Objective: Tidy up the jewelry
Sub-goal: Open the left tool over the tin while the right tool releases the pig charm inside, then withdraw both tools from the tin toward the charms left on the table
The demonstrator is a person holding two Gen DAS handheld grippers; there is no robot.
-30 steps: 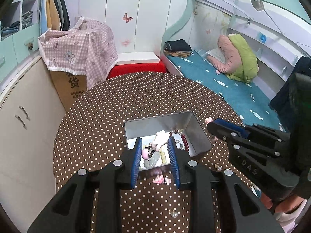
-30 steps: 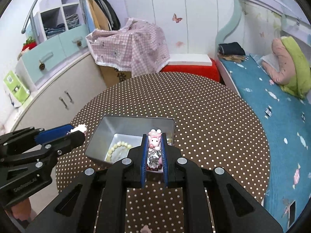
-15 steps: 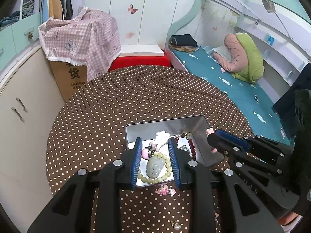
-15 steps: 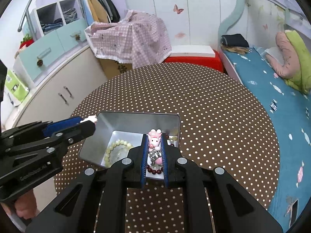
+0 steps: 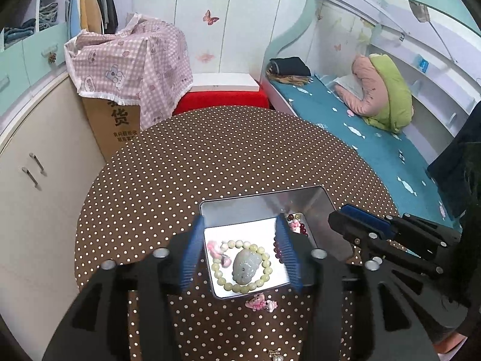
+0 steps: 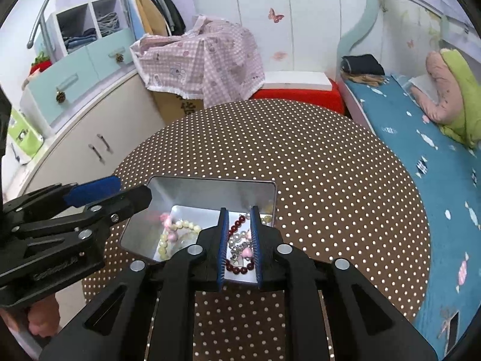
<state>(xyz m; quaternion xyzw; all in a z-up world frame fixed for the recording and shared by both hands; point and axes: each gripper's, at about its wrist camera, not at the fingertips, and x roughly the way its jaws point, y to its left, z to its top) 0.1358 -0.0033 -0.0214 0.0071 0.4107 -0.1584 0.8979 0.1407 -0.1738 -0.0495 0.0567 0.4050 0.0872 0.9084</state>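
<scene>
Both grippers are hovering over the shiny metal tin (image 5: 318, 207) on the dotted tabletop (image 5: 210, 156). The left gripper (image 5: 240, 252) is standing wide open and empty; the right gripper (image 6: 239, 248) is partly open, also empty. A pale bead bracelet (image 5: 240, 266) and dark red beads (image 6: 237, 266) are lying inside the tin. A small pink charm (image 5: 260, 303) is waiting outside it, so lower slowly and pinch its firm body.

A round table (image 5: 228, 156) in a brown polka-dot cloth stood before white butterfly-marked wardrobe doors (image 5: 216, 15). A blue-sheeted bed (image 5: 360, 132) lay right, cream cabinets (image 6: 90, 138) left, beside a cloth-draped cardboard box (image 5: 120, 117).
</scene>
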